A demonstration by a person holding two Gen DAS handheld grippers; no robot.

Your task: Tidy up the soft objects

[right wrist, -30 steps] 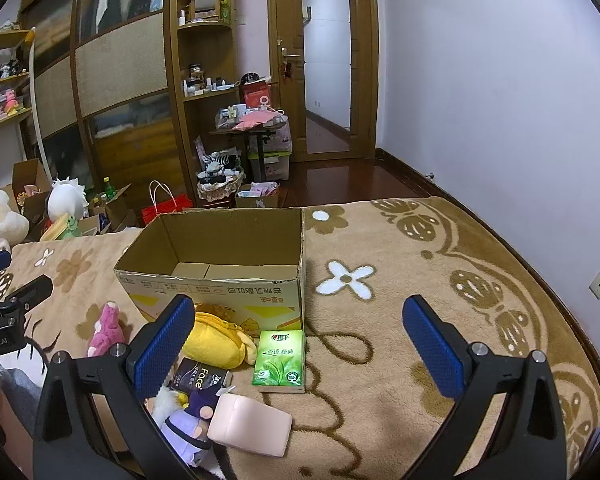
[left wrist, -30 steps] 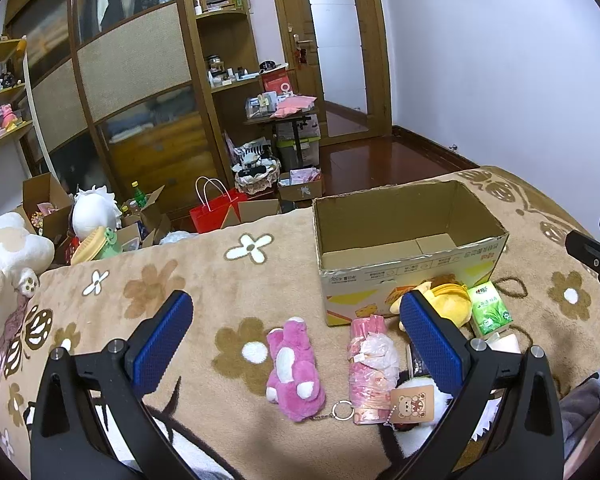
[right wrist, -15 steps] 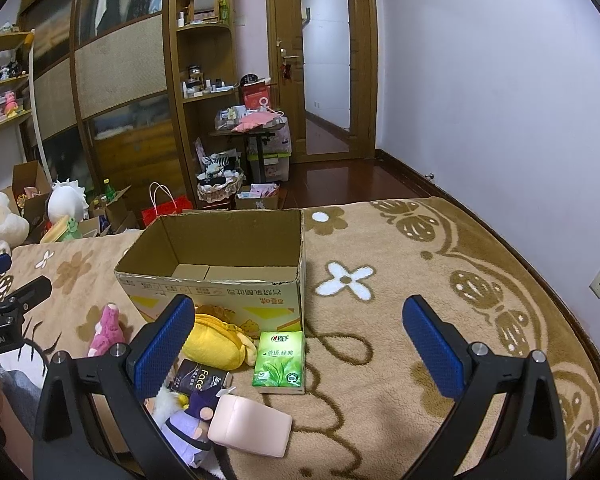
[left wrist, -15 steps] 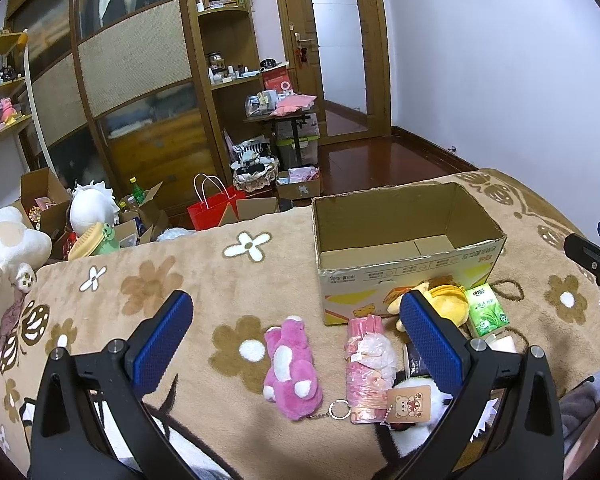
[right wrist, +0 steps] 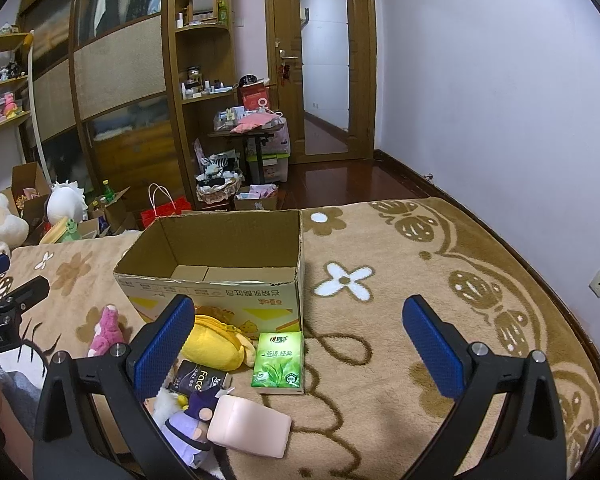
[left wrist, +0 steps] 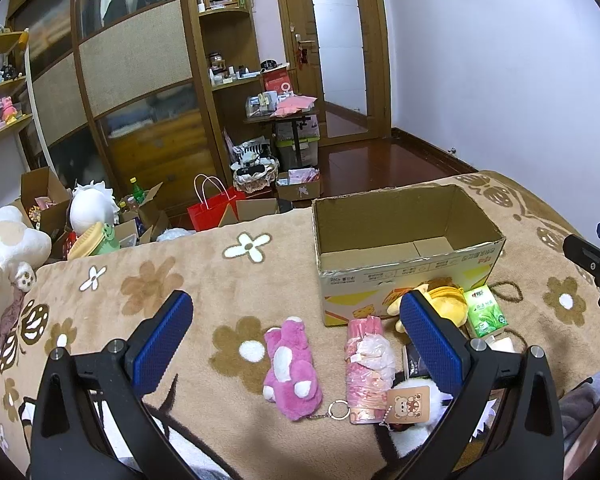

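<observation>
An empty open cardboard box (left wrist: 404, 236) stands on a brown flowered blanket (left wrist: 220, 280); it also shows in the right wrist view (right wrist: 220, 276). In front of it lie a pink plush bear (left wrist: 290, 362), a pink wrapped toy (left wrist: 366, 364) with a bear tag, a yellow plush (right wrist: 214, 346), a green tissue pack (right wrist: 279, 358), a black "face" pack (right wrist: 198, 378), a purple doll (right wrist: 188, 426) and a pink case (right wrist: 250, 426). My left gripper (left wrist: 296, 338) is open and empty above the pink toys. My right gripper (right wrist: 298, 346) is open and empty above the tissue pack.
Beyond the blanket's far edge are a red bag (left wrist: 214, 208), cardboard boxes and plush toys (left wrist: 4, 240) on the floor, wooden cabinets (left wrist: 140, 80) and a door (left wrist: 336, 48). The blanket to the right of the box (right wrist: 420, 280) carries only its pattern.
The left wrist view has shifted slightly; the toys sit a little lower and farther left in it. The right gripper has stayed still. Both stay open.
</observation>
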